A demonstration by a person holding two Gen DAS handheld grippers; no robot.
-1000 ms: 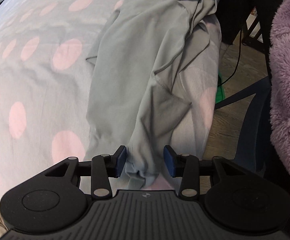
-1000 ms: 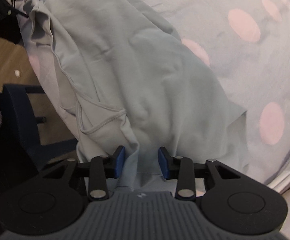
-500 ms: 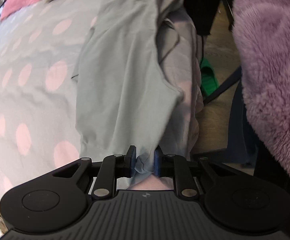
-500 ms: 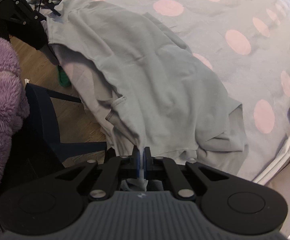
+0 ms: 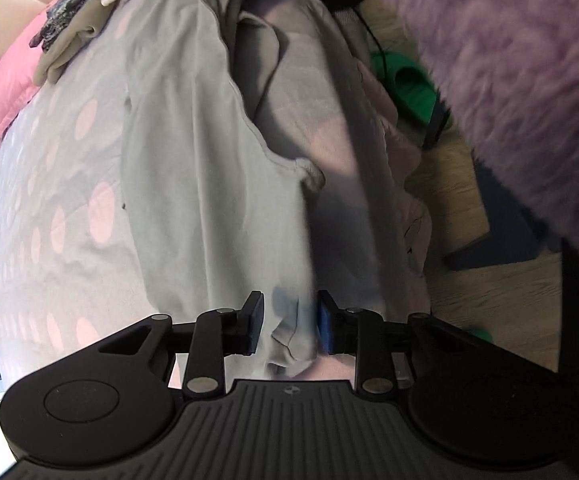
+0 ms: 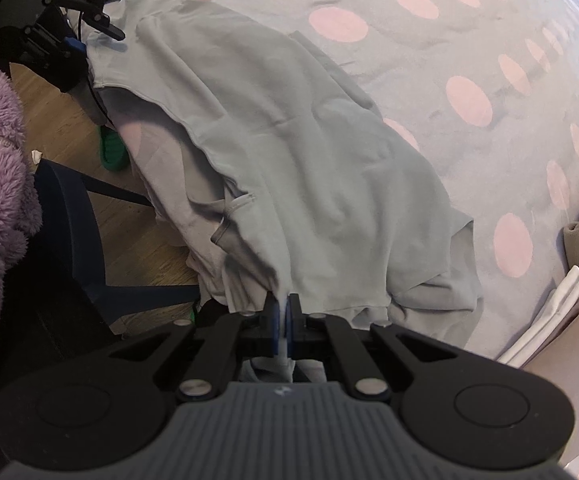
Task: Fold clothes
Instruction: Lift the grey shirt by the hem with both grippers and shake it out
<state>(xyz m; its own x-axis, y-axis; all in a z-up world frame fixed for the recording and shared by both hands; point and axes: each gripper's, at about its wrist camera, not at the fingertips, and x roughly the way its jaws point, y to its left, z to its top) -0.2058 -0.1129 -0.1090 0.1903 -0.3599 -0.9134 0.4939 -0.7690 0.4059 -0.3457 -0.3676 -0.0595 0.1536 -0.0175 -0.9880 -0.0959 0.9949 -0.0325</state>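
Observation:
A pale grey garment (image 5: pixel 193 160) lies along the edge of a bed with a grey sheet with pink dots (image 5: pixel 69 220). My left gripper (image 5: pixel 289 320) is shut on a thick bunched corner of the garment, so its blue pads stand a little apart. In the right wrist view the garment (image 6: pixel 289 140) stretches from the far left gripper (image 6: pixel 77 40) down to my right gripper (image 6: pixel 282 316). The right gripper is shut tight on a thin edge of the garment. One side of the garment hangs over the bed edge.
A purple fleece sleeve (image 5: pixel 509 60) fills the right of the left wrist view. Beside the bed are wooden floor, a green slipper (image 6: pixel 111 152) and a dark blue chair (image 6: pixel 69 216). Folded beige and white clothes (image 6: pixel 569 320) lie at the right, and a pink pillow (image 5: pixel 13 80) at the far end.
Both grippers closed on the garment's ends within the last second. Since then they have lifted and pulled apart, drawing the cloth straighter along the bed edge.

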